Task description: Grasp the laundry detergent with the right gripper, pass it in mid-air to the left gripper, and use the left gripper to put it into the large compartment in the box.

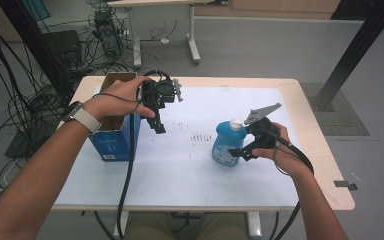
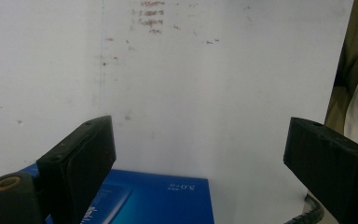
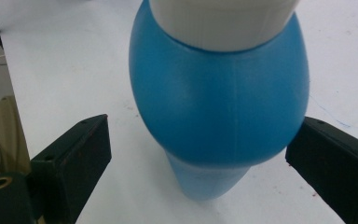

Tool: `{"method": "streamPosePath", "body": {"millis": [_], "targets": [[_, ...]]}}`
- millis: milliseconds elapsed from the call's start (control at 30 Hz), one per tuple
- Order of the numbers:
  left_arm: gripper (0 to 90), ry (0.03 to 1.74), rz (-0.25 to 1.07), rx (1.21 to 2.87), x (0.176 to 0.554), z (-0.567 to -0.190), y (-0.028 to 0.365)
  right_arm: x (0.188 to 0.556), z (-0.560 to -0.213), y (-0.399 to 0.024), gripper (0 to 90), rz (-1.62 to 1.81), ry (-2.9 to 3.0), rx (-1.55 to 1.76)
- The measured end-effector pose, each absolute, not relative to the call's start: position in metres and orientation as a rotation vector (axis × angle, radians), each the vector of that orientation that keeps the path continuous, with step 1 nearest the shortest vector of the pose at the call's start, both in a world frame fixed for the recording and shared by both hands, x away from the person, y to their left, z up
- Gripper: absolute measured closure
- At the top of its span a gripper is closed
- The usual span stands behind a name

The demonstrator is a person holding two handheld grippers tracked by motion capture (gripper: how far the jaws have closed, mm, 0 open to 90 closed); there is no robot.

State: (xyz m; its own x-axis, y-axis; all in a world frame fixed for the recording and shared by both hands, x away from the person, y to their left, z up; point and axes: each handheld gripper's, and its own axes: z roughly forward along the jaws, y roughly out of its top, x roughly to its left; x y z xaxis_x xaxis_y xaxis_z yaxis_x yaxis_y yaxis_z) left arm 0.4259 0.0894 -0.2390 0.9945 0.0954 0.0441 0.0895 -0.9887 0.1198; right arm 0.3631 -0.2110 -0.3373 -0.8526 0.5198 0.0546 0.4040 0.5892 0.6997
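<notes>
A blue bottle (image 1: 224,146) with a white cap (image 1: 236,124) stands upright on the white sheet, right of centre. My right gripper (image 1: 238,152) is open, one jaw on each side of the bottle (image 3: 219,93). The left jaw stands clear of it and the right jaw sits close to its side. An open blue cardboard box (image 1: 111,139) stands at the table's left. Held above the box's right edge, my left gripper (image 1: 157,122) points down, open with nothing in it. In the left gripper view the box (image 2: 168,200) lies below the left gripper (image 2: 198,149).
A white sheet (image 1: 180,170) with small dark marks (image 1: 198,136) covers the wooden table (image 1: 310,115). Cables (image 1: 25,100) and equipment crowd the floor at the back left. A black post (image 1: 355,50) rises at the back right, and another table's legs (image 1: 194,45) stand behind.
</notes>
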Motion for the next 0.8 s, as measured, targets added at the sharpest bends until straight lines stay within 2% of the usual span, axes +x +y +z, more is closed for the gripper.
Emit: {"method": "streamPosePath", "body": {"millis": [800], "targets": [[9.5, 0.147, 0.070, 3.014, 0.4266, -0.2409, 0.0893, 0.3675, -0.3472, -0.2074, 9.7, 1.145, 2.637, 0.776]]}}
